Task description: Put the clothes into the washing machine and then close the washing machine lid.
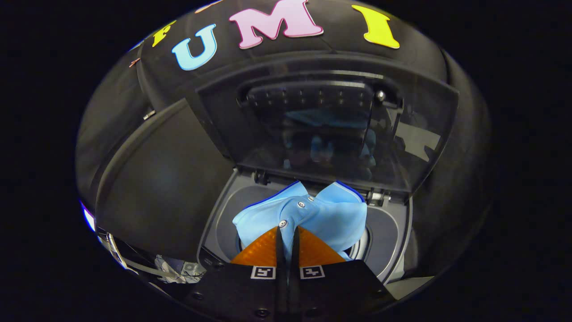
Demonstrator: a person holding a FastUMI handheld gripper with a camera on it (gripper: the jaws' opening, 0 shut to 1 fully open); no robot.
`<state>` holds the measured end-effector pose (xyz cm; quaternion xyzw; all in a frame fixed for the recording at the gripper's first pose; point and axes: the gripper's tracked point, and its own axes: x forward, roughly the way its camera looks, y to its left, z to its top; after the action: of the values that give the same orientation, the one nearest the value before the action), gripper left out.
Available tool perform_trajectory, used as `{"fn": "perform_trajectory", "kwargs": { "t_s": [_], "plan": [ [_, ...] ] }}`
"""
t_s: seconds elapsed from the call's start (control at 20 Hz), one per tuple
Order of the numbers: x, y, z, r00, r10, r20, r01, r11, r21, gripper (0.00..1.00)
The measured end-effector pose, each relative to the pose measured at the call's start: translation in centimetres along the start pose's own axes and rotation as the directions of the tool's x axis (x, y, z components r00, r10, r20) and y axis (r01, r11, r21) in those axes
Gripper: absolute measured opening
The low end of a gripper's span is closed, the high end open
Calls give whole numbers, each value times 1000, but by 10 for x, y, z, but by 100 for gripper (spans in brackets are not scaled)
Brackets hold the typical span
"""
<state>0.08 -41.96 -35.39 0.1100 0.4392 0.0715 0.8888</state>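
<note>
On the left we see a broad dark panel (165, 179), curved by the lens, standing beside the washing machine (389, 232); low and near, under that panel, some pale crumpled material (172, 270) shows, too small for us to name. Moving right, the machine's grey top surrounds its round opening (364, 243), and the light blue garment (321, 214) hangs over that opening, spreading left and right of our gripper (286, 232). The cloth has dark blue trim along its far edges and a row of small white snap buttons (301, 204) running toward the fingers. Our gripper's two fingers are nearly closed, with only a thin strip of the blue fabric between them, so we have the garment pinched at its buttoned placket. How deep the lower part of the cloth reaches into the drum we cannot tell, since the fingers cover it. Beyond the garment, the tinted lid (326, 129) stands raised and open on its hinges (377, 196) at the far side, with a faint blue reflection in it. To the right, the machine's rim curves away into shadow.
</note>
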Motion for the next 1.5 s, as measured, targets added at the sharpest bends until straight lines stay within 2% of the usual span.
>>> {"fn": "perform_trajectory", "kwargs": {
  "t_s": [0.4, 0.75, 1.3, 1.5],
  "plan": [
    [45, -7, -47, 991, -24, -131, 16, 998, -59, 5],
    [71, -8, -71, 976, -41, -214, 20, 995, -101, 5],
    [80, -10, -73, 973, -69, -218, 46, 993, -108, 6],
    [92, -13, -68, 981, -71, -178, 46, 989, -142, 78]
  ]
}}
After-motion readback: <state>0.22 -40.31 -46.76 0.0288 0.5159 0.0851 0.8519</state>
